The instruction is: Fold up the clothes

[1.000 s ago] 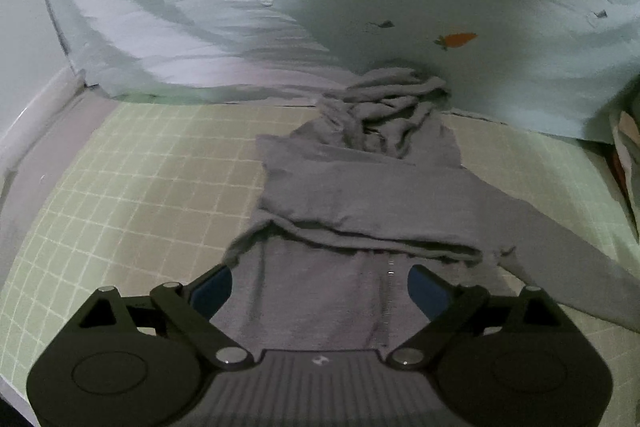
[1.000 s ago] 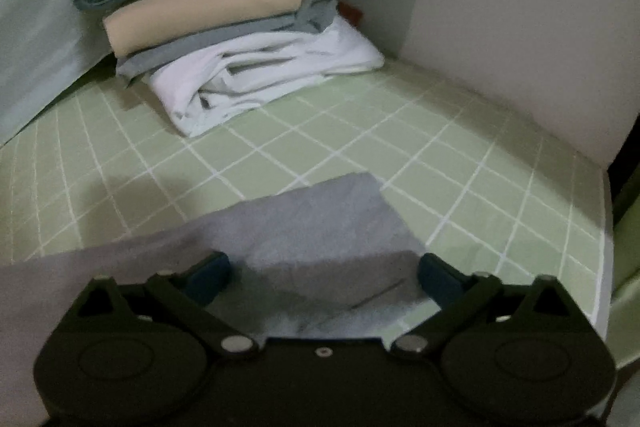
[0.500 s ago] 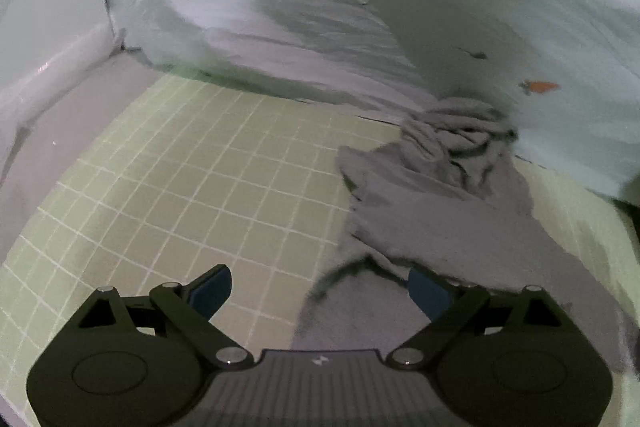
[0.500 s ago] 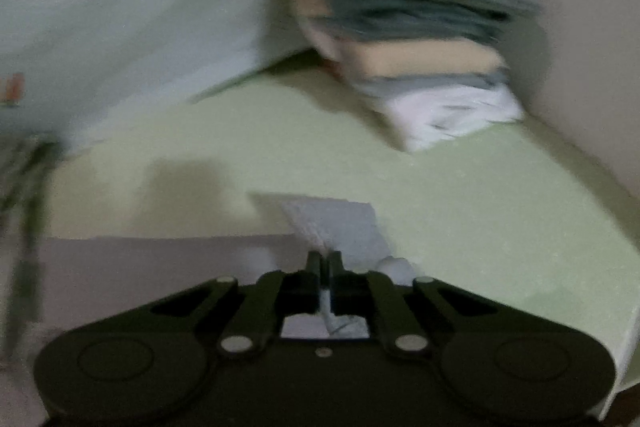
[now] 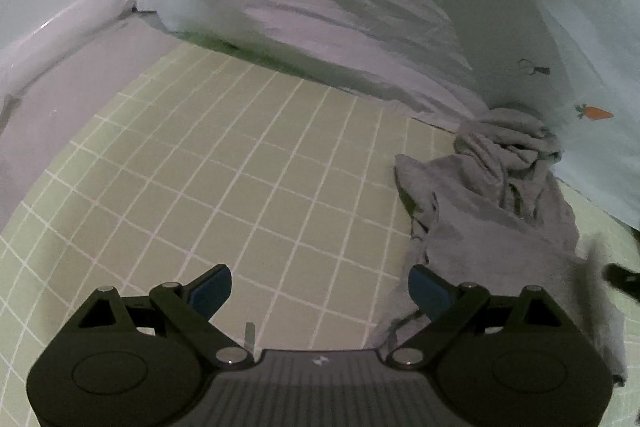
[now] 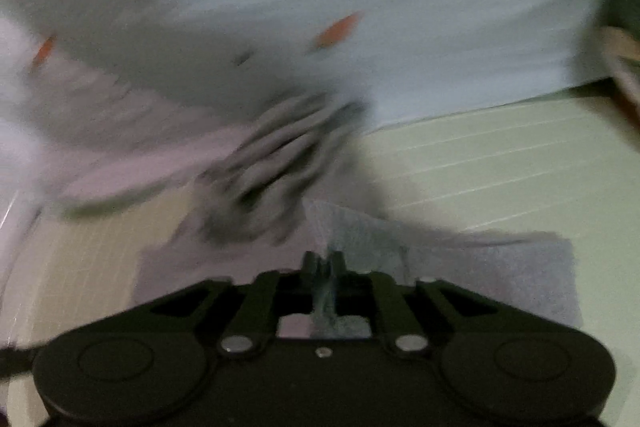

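With the right gripper (image 6: pixel 323 263) clamped on the grey hoodie's (image 5: pixel 492 227) sleeve and the left gripper (image 5: pixel 320 291) jaws apart over bare mat, the body may drag unpinned.

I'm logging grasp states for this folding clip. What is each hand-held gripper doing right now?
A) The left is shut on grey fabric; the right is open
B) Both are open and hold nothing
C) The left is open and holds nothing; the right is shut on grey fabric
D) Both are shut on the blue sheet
C: the left hand-held gripper has its fingers spread over the green checked mat, while the right hand-held gripper is pinched shut on the grey hoodie.
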Available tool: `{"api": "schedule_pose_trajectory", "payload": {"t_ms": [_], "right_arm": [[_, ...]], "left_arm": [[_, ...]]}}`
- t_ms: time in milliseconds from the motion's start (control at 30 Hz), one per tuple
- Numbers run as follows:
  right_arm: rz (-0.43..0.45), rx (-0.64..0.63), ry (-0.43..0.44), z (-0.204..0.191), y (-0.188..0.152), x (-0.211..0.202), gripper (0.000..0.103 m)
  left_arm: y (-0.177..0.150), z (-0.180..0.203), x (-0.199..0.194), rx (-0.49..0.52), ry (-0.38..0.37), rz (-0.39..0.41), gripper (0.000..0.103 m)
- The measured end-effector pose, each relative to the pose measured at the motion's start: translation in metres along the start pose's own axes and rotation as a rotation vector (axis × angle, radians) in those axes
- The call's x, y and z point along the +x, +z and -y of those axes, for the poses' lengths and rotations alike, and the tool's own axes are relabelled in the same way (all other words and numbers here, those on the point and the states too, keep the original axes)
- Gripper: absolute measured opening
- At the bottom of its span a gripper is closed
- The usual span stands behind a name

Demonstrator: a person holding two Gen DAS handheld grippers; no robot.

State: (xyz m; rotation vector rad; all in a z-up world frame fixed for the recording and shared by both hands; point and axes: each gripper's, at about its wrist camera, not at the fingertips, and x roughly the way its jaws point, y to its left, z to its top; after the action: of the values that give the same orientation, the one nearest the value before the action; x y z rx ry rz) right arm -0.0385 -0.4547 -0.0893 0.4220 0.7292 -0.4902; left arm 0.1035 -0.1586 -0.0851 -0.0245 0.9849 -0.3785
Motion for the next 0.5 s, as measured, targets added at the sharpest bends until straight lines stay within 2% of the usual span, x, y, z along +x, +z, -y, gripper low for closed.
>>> {"api": "schedule_pose_trajectory", "payload": {"t_ms": [33,100,200,333,500], "right_arm": [[-0.026,-0.028,-0.011,-0.007,-0.004,0.005,0.054],[-0.065,-0.074,-0.024,-0.01,-0.012,0.005,0.057],[-0.069,-0.085,-0.085,0.006,-0.022,-0.009,0.082],[-0.055,-0.026,-0.183,0.051,-0.033,-0.032,0.088],[-0.05,0.088,-0.29,0.12,-0.049,-0.055,0.09]], "left_arm": [[-0.001,0.001,0.001,-0.003,0.0,-0.005,0.095],[-0.003,0.005,-0.003,-0.001,-0.003,-0.007,0.095],[-0.008,0.016,-0.009,0.012,-0.002,-0.001,0.095],[-0.013,0.043,-0.013,0.034,-0.011,-0.006,0.095],[-0.014,0.099,-0.017,0.148,-0.05,-0.003,0.095]]}}
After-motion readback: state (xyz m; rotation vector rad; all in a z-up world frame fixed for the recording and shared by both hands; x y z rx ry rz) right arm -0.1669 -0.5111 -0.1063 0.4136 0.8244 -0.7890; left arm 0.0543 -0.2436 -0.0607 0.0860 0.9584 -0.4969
